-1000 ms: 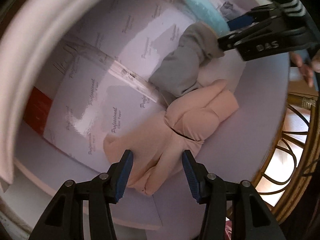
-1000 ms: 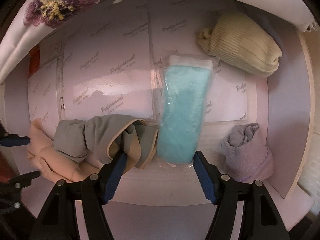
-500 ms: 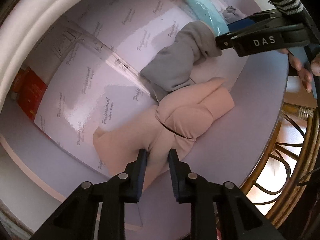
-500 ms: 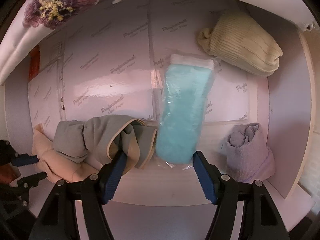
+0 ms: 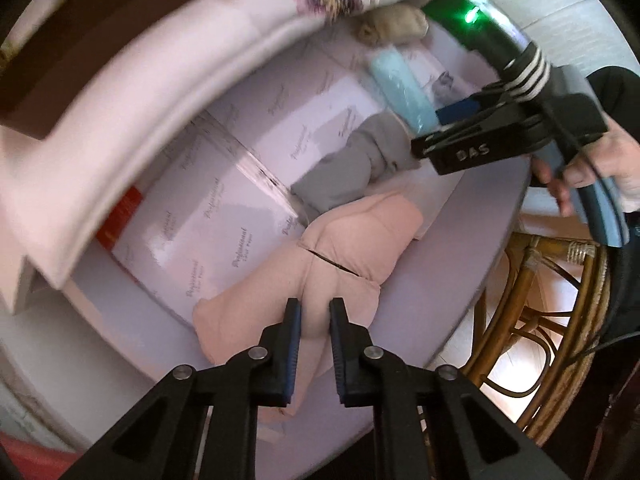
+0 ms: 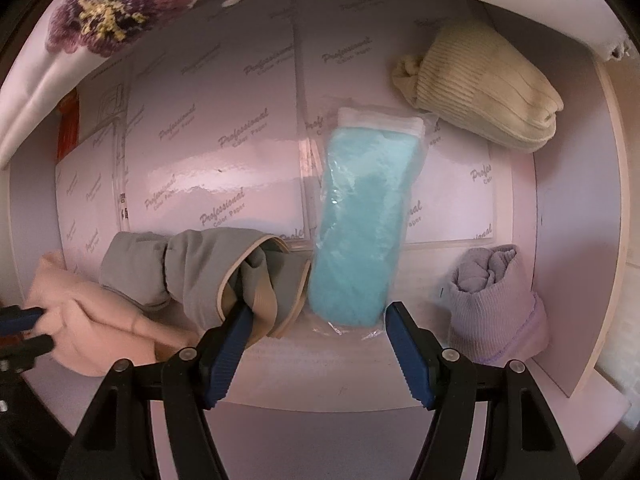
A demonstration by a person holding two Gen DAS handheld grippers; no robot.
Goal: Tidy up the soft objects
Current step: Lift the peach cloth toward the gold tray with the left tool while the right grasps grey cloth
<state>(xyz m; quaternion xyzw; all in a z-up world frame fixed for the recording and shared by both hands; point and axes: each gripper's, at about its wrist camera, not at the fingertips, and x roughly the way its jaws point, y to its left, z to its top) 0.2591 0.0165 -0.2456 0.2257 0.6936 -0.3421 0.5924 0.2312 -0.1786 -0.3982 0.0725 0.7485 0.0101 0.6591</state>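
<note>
Step in hand: gripping the pink soft item for sorting. Left hand-held gripper point(image 5: 315, 322) is nearly closed, w/ a fold of the pink cloth bundle point(image 5: 352, 240) pinched between its pads at the bundle's near end. The bundle lies at the front edge of the shelf point(image 5: 460, 280), touching the grey garment point(image 6: 192, 268) just behind it.

Right hand-held gripper point(image 6: 316, 336) is wide open, holding nothing; its left pad touches or sits just at the grey garment's open cuff, and the blue bagged item point(image 6: 360, 224) lies between the fingers' line, just right of the grey garment. Further right of the grey garment: a lilac rolled cloth point(image 6: 496, 300) near the front, and a cream knit roll point(image 6: 480, 84) toward the back.

Next move, probably: lift or drag the pink bundle clear of the grey garment w/o snagging it, since they overlap. The right gripper could pin or take the grey piece. Grip looks shallow, so the fabric may slip.
</note>
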